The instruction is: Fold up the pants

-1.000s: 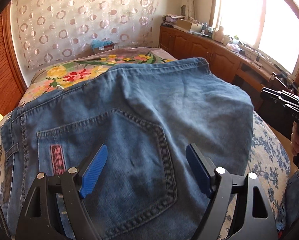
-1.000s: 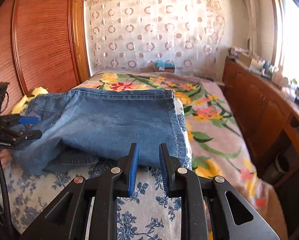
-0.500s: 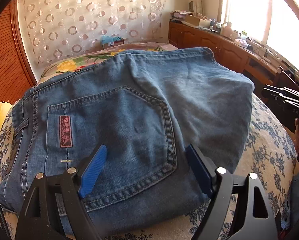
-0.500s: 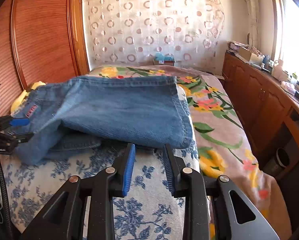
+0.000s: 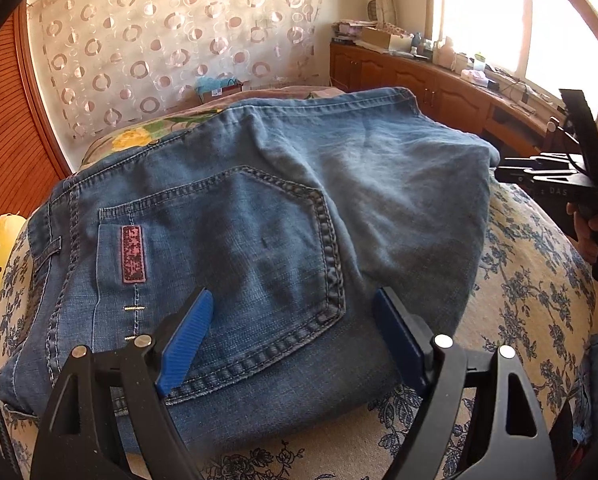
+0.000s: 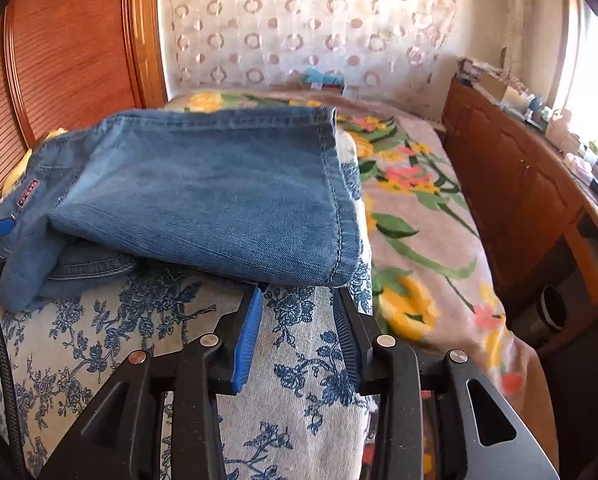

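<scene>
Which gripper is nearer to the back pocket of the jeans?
Left. The left gripper hangs over the back pocket of the jeans, jaws wide open either side of it. The right gripper sits off the folded edge at the far side, jaws having just been opening, nothing between them.

Folded jeans (image 5: 259, 216) sit on the blue-flowered bedspread (image 5: 539, 280), back pocket (image 5: 235, 264) facing up. Left gripper (image 5: 293, 320) hangs over that pocket, jaws wide with nothing between them. Right gripper (image 5: 555, 184) pokes in at the far edge, in someone's hand (image 5: 587, 232).
</scene>
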The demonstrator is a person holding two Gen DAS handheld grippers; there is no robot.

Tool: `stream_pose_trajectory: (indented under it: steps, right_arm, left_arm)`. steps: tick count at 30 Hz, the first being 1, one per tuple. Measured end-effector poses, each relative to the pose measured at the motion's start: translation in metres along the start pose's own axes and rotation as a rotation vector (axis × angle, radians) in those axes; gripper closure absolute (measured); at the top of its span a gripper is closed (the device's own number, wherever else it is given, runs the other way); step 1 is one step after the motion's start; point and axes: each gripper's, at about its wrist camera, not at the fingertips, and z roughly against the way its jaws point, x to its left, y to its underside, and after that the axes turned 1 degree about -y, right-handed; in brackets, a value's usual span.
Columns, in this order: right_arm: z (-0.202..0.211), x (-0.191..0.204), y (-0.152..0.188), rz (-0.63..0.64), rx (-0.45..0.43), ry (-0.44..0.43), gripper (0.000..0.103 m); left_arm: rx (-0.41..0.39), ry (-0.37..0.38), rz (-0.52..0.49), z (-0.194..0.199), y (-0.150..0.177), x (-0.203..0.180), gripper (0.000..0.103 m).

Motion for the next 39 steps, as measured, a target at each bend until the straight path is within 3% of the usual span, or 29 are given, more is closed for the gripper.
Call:
stream_pose_trajectory:
  steps: [5,6,7,10,15,19,24,39]
  right_arm:
    - [0.007,-0.006,-0.024,-0.008,-0.020,-0.047,0.065]
    - [0.010,-0.005,-0.029,-0.008,-0.032,-0.060,0.068]
    - [0.014,-0.005,-0.033,-0.008,-0.048,-0.072,0.082]
    - [0.021,-0.004,-0.047,-0.008,-0.088,-0.088,0.095]
    - [0.021,-0.002,-0.052,-0.038,-0.080,-0.100,0.094]
    - [0.019,-0.003,-0.041,-0.052,-0.042,-0.111,0.082]
    - [0.017,-0.007,-0.029,-0.077,-0.008,-0.118,0.076]
    - [-0.023,-0.010,-0.043,-0.085,0.035,-0.156,0.074]
  left_arm:
    - [-0.024,0.033,0.029,0.006,0.002,0.007,0.020]
    - [-0.030,0.031,0.041,0.007,0.003,0.010,0.020]
    - [-0.033,0.027,0.051,0.008,0.003,0.012,0.020]
    - [-0.041,0.026,0.082,0.009,0.004,0.018,0.020]
    - [-0.049,0.023,0.093,0.010,0.005,0.018,0.020]
    - [-0.059,0.017,0.090,0.012,0.006,0.018,0.020]
    - [-0.069,0.019,0.094,0.014,0.006,0.020,0.020]
    - [-0.073,0.009,0.124,0.014,0.006,0.024,0.020]
